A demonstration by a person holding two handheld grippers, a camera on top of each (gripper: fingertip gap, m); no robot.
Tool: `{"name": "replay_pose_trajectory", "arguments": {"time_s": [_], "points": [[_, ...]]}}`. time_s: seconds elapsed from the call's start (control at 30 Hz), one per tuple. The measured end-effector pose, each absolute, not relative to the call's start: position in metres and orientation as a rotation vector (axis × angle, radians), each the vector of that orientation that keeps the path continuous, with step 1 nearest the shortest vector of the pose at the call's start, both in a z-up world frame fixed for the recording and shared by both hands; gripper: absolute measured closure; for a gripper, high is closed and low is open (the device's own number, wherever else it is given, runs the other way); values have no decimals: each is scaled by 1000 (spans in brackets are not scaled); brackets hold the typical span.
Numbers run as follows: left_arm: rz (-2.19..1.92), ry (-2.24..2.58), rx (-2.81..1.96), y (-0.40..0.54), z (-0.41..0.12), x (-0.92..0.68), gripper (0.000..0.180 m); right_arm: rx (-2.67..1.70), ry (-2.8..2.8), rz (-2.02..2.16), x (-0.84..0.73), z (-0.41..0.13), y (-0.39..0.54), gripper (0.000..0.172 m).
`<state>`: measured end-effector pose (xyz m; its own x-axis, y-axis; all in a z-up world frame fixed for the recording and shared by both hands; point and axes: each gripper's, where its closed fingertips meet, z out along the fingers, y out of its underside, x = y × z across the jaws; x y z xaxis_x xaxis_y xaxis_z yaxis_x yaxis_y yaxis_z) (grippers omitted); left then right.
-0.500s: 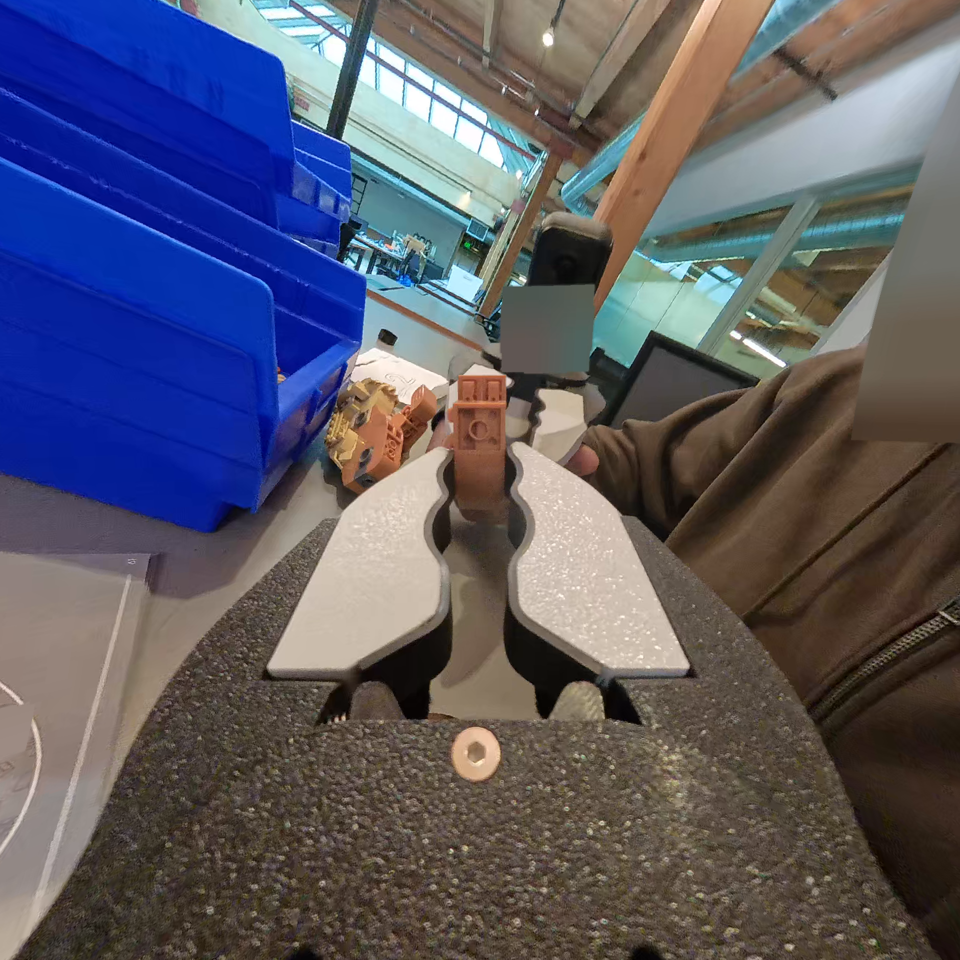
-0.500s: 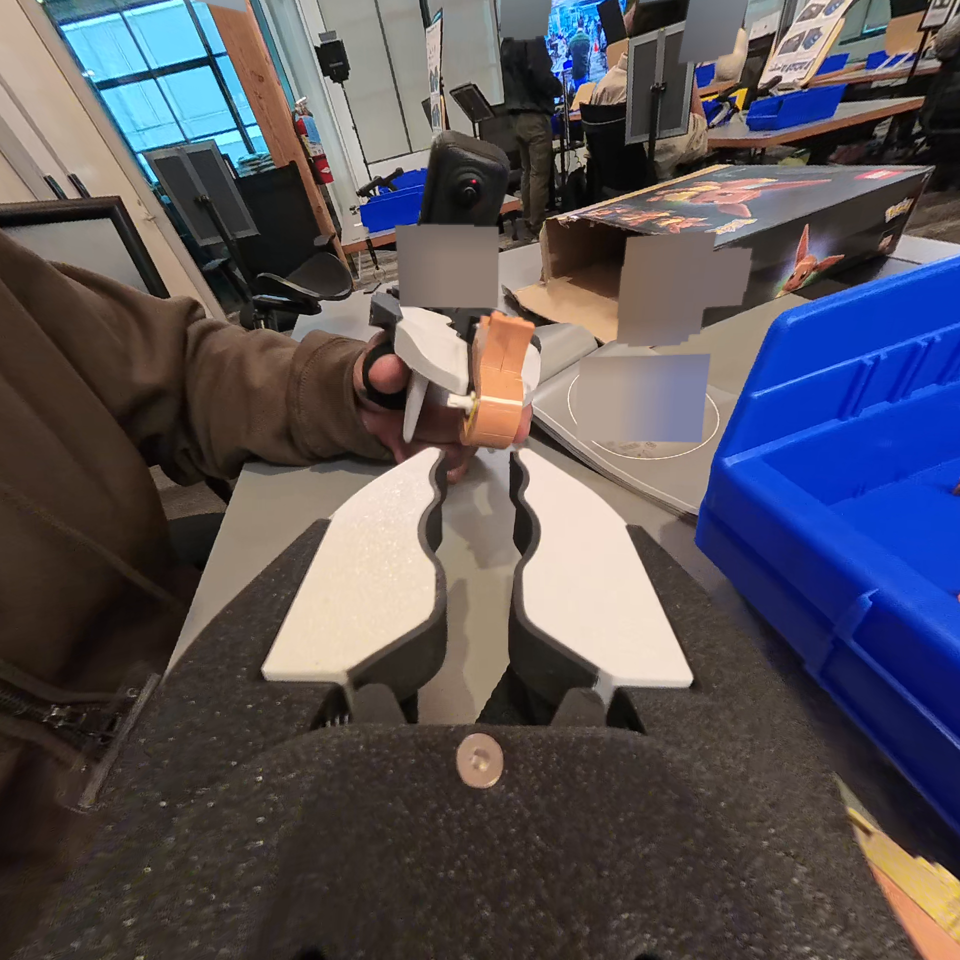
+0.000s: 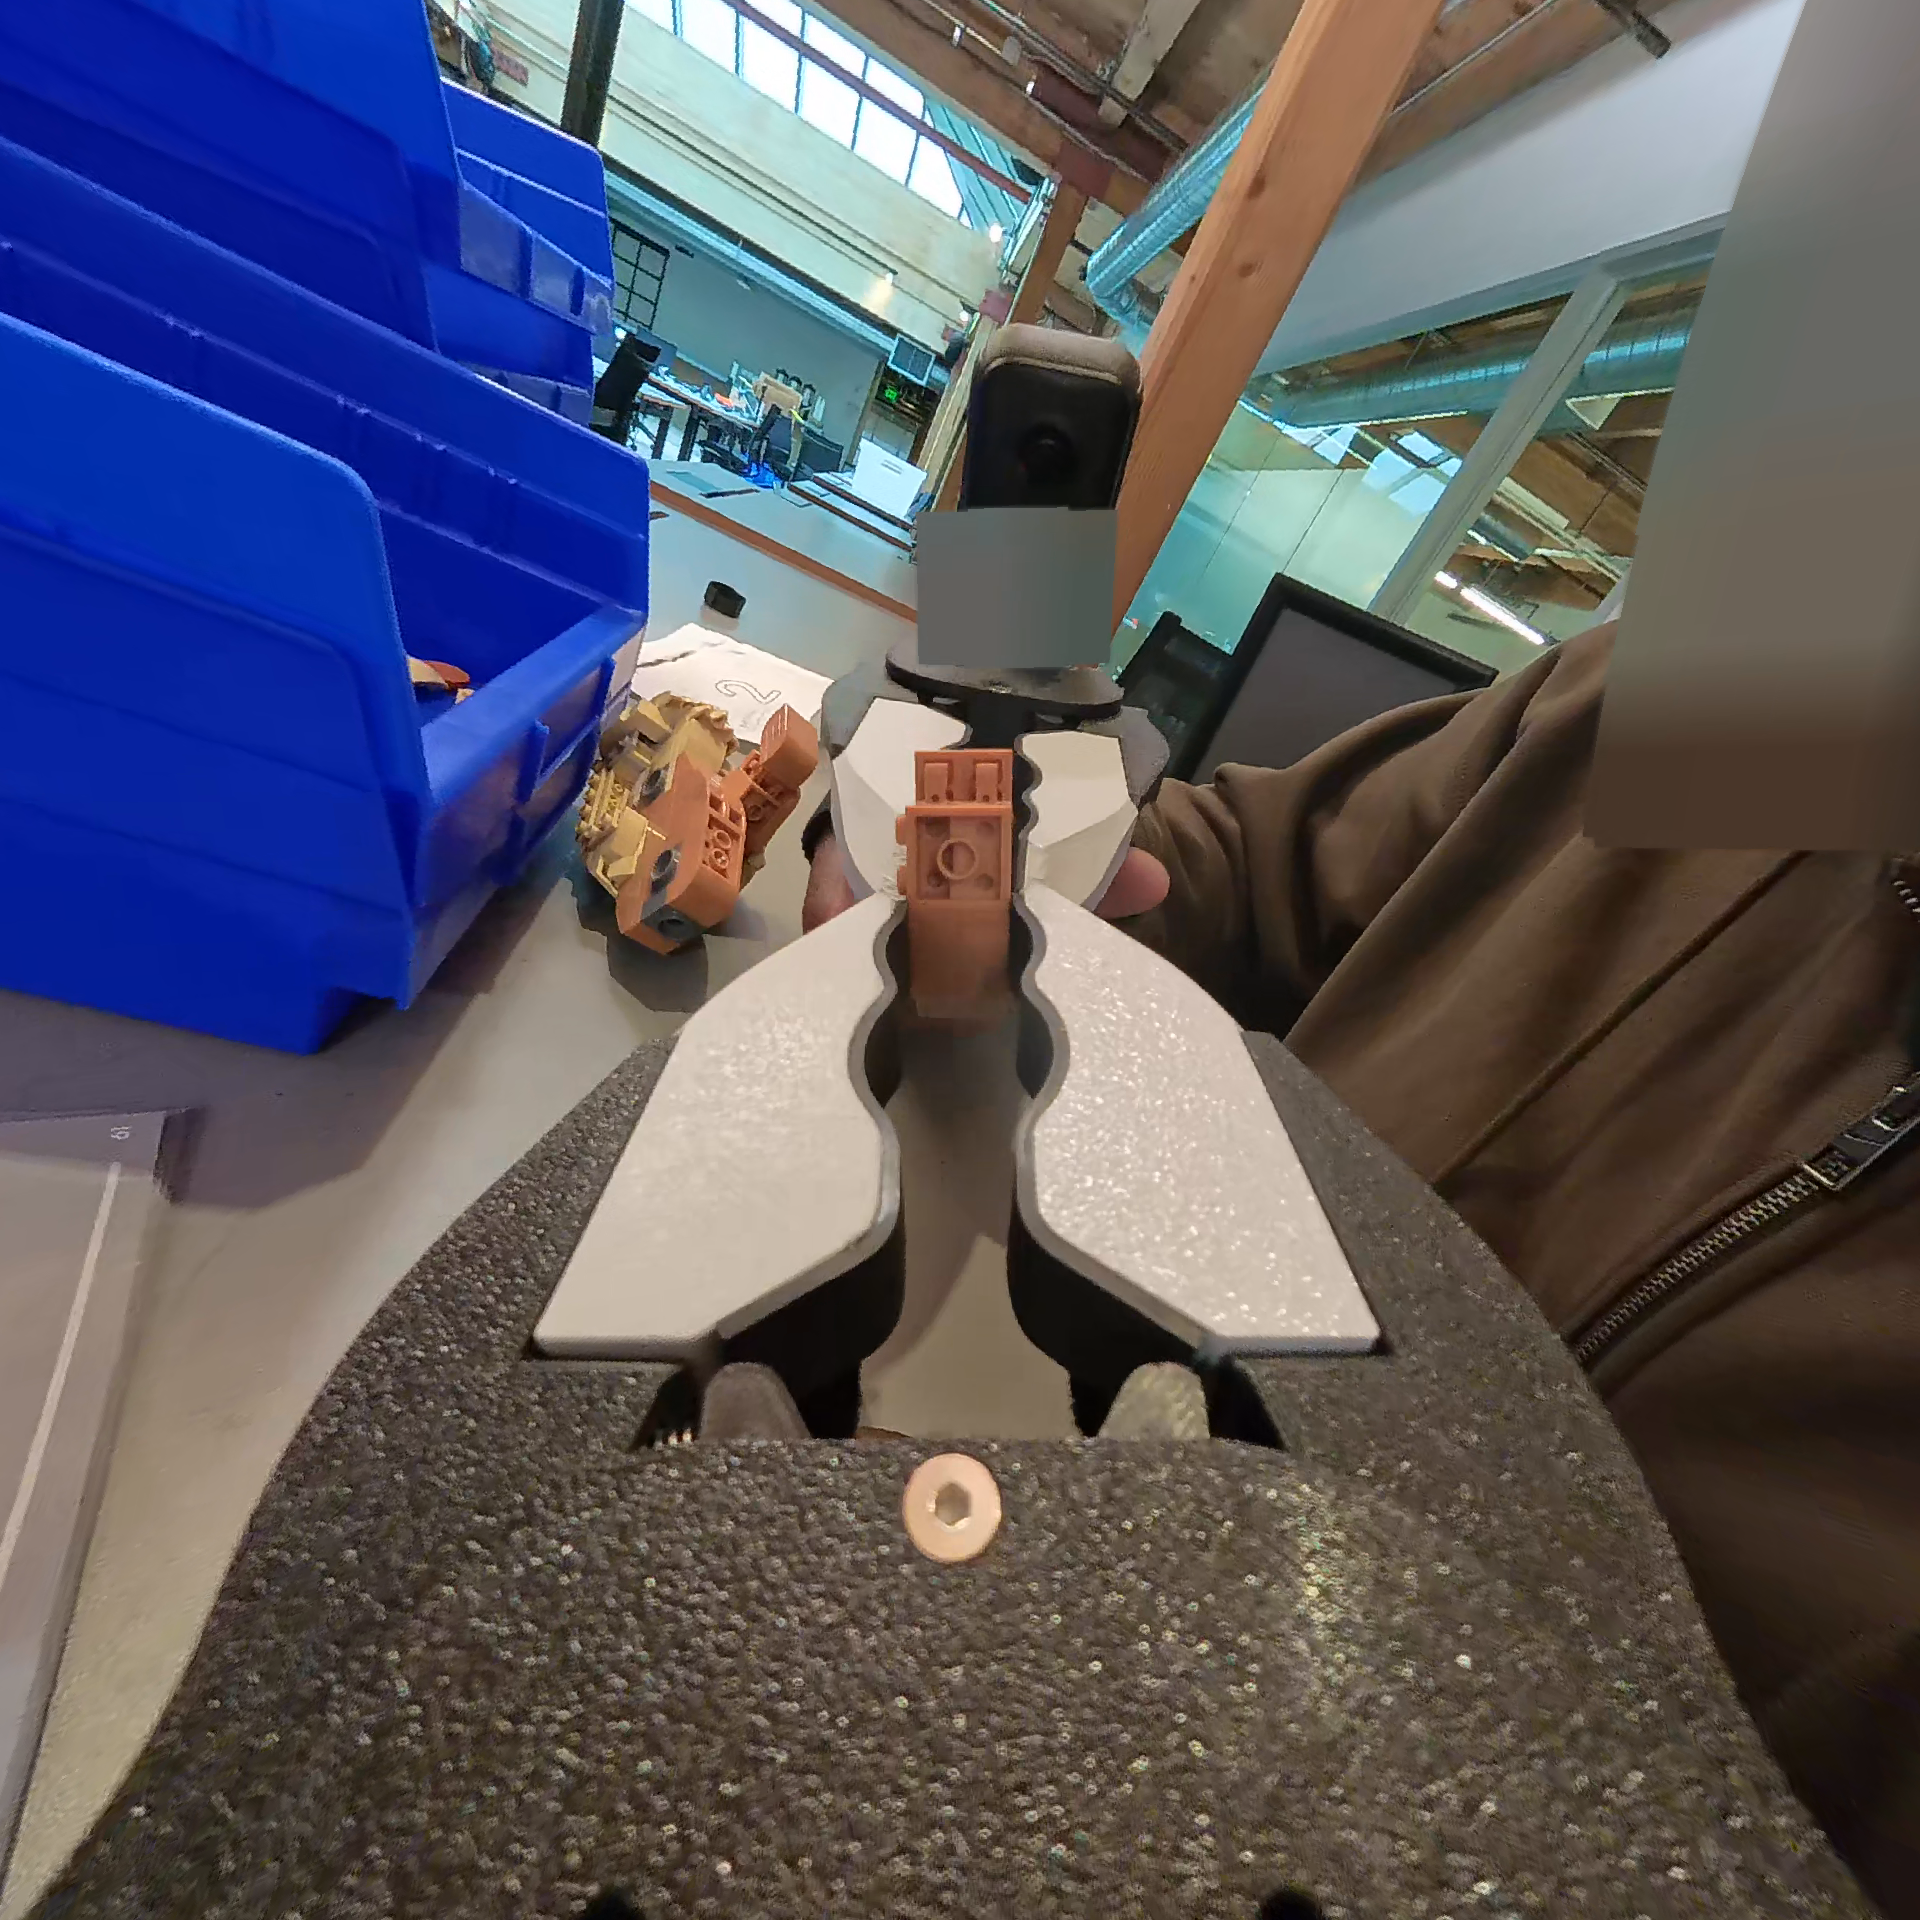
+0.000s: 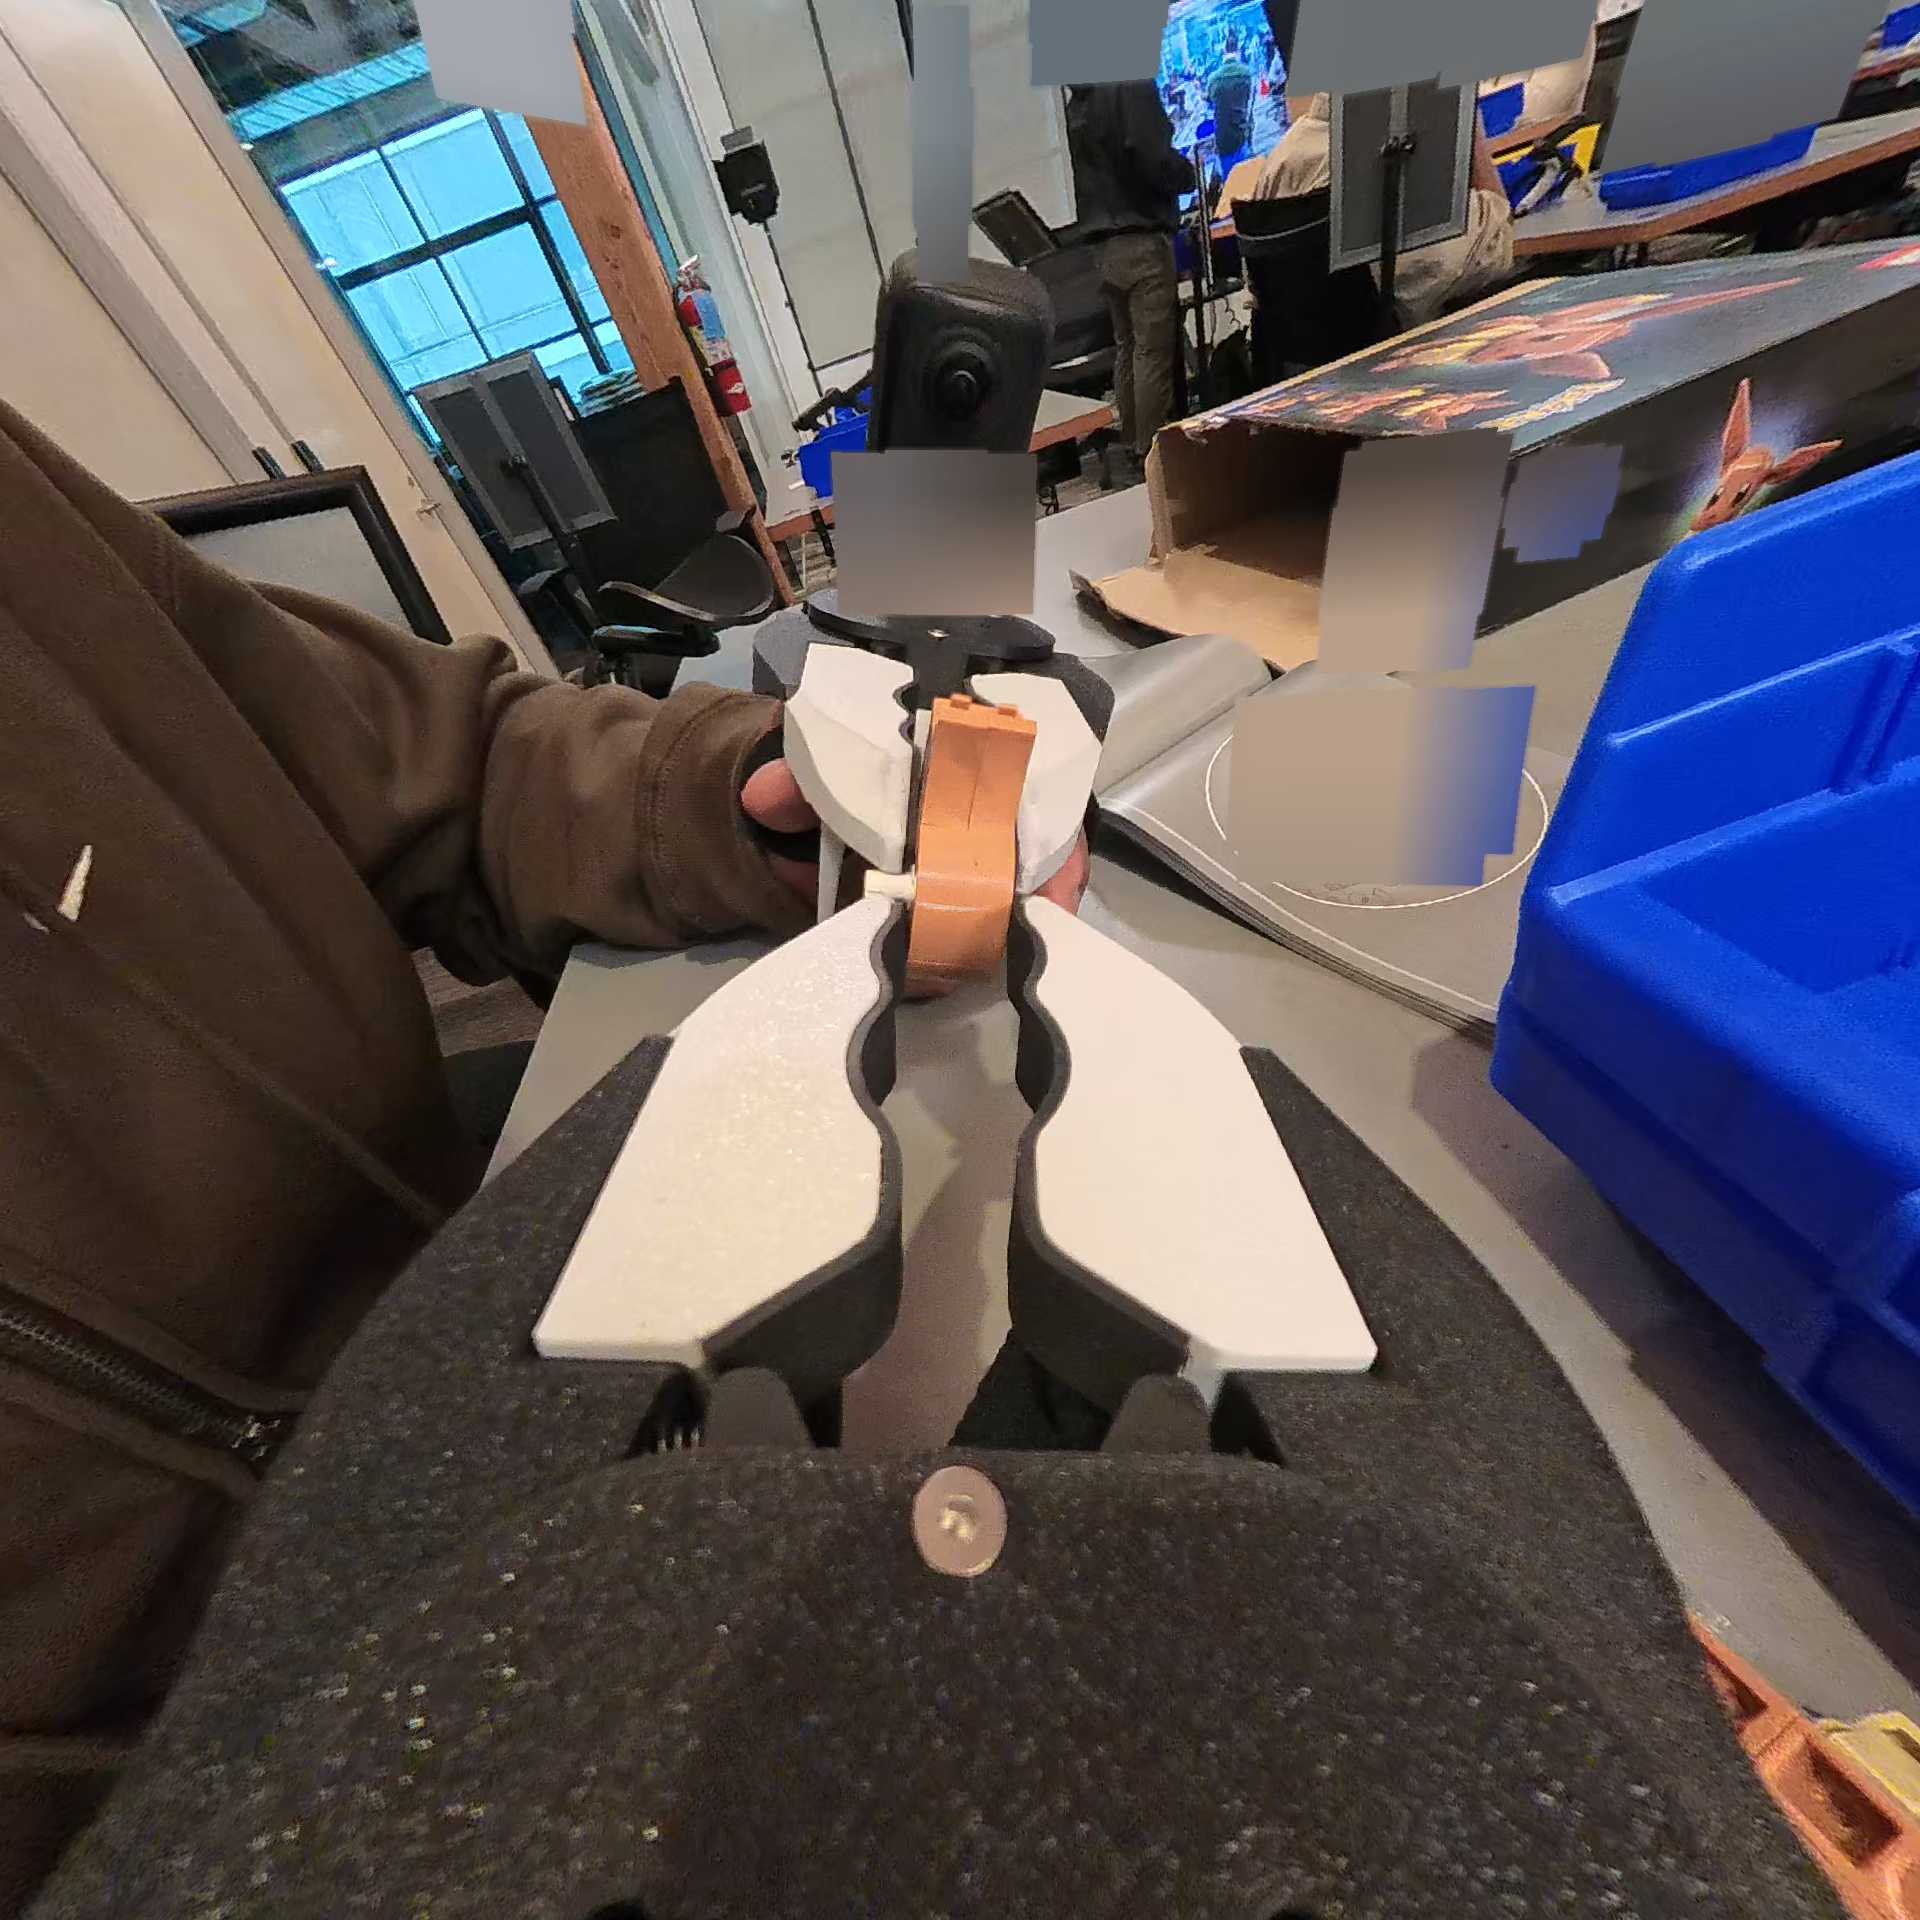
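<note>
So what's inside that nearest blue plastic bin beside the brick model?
Nearest blue plastic bin: one small reddish-brown piece shows above its front lip. The rest of the inside is hidden by the bin's walls.

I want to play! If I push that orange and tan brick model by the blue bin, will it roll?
Probably not: the brick model looks blocky and lies tilted on the table, so it would likely slide or tip. It seems made of many small pieces; some might pop off.
</note>
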<state>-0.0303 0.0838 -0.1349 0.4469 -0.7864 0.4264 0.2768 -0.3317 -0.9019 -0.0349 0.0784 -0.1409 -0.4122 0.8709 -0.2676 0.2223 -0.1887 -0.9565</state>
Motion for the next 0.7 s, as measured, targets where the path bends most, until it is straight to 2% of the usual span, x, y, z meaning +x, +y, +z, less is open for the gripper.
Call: {"name": "replay_pose_trajectory", "arguments": {"time_s": [0.7], "points": [[-1157, 557, -1592, 76, -140, -25, 163, -1280, -1670, 1652, -29, -147, 72, 154]]}}
